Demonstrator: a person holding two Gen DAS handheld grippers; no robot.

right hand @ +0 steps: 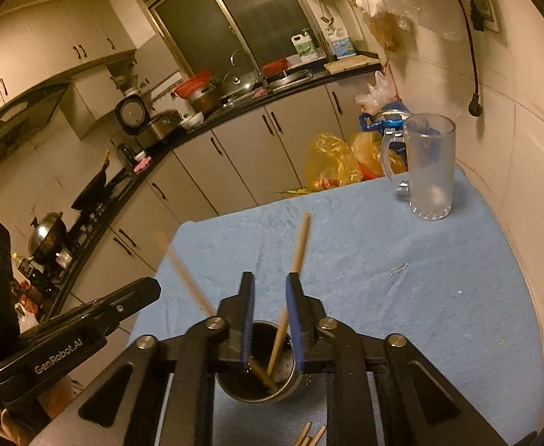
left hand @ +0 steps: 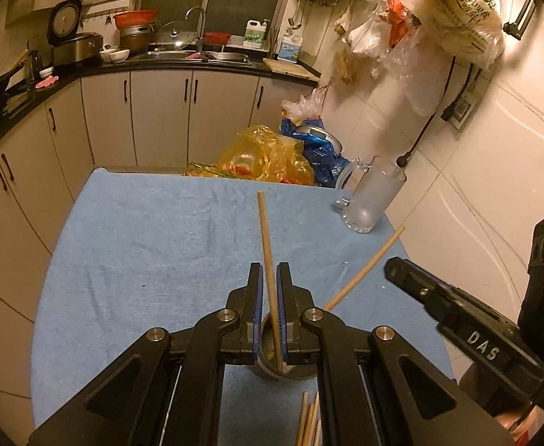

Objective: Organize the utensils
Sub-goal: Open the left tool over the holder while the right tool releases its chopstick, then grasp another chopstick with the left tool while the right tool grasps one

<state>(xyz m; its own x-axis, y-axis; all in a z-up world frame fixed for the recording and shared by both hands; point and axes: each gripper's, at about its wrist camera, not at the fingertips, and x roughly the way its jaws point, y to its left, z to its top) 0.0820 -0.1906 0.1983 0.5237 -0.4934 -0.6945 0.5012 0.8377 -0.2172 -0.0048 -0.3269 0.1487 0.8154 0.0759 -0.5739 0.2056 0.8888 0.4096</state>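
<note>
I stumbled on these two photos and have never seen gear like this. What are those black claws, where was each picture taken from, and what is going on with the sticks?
No robot here: a person holds a pair of black tongs in each hand, each carrying a wide-angle camera that looks along its fingers.

One picture looks from the left tongs. They are shut on a wooden chopstick whose lower end stands in a metal cup.

The other looks from the right tongs. They stand a little open, and a second chopstick rests loosely between them, its end in the same cup.

All this sits on a blue cloth, along with a frosted glass mug and more chopsticks at the near edge.
</note>
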